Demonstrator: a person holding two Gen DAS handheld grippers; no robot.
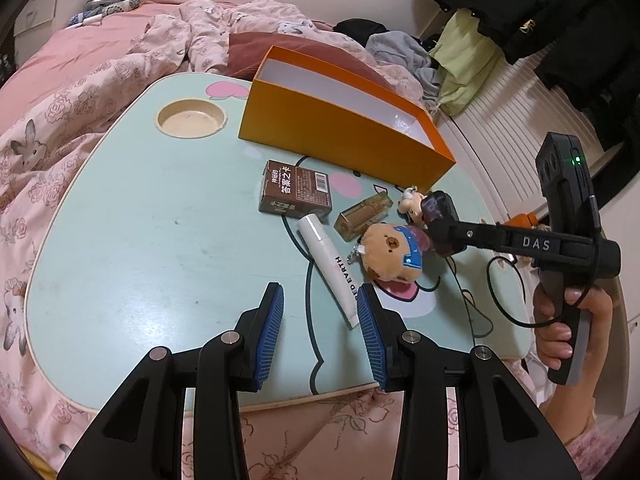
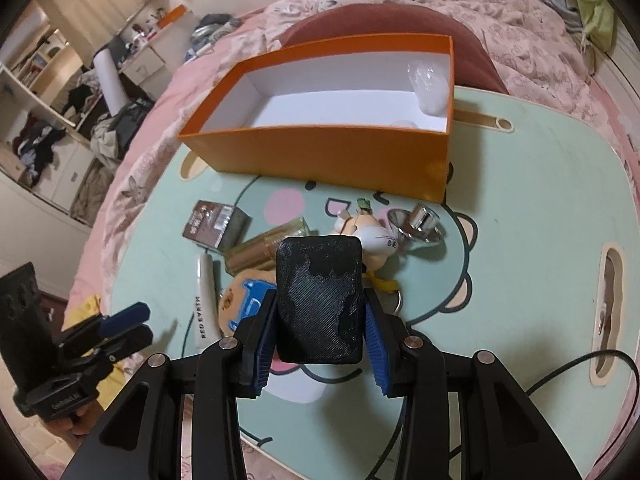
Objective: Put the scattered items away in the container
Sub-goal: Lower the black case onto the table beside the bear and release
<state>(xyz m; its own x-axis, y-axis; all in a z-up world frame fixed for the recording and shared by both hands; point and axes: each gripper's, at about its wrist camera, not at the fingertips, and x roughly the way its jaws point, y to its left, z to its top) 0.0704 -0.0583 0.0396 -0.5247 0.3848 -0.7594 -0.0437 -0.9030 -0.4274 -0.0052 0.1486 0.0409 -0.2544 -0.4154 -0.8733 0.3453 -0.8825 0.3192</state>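
Pale green table (image 2: 520, 200) on a pink bed: the right gripper (image 2: 320, 320) is clamped on a black block (image 2: 320, 304), and the orange box (image 2: 320, 152) lies straight ahead, above it in frame, long side facing. Clutter between: plush bear (image 1: 394, 252), white tube (image 1: 330, 264), brown carton (image 1: 296, 194). The left gripper (image 1: 320, 332), lower centre, has jaws apart, empty.

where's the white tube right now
In the left wrist view the white tube lies on the green table, just ahead of the left gripper, between the brown box and the bear plush.
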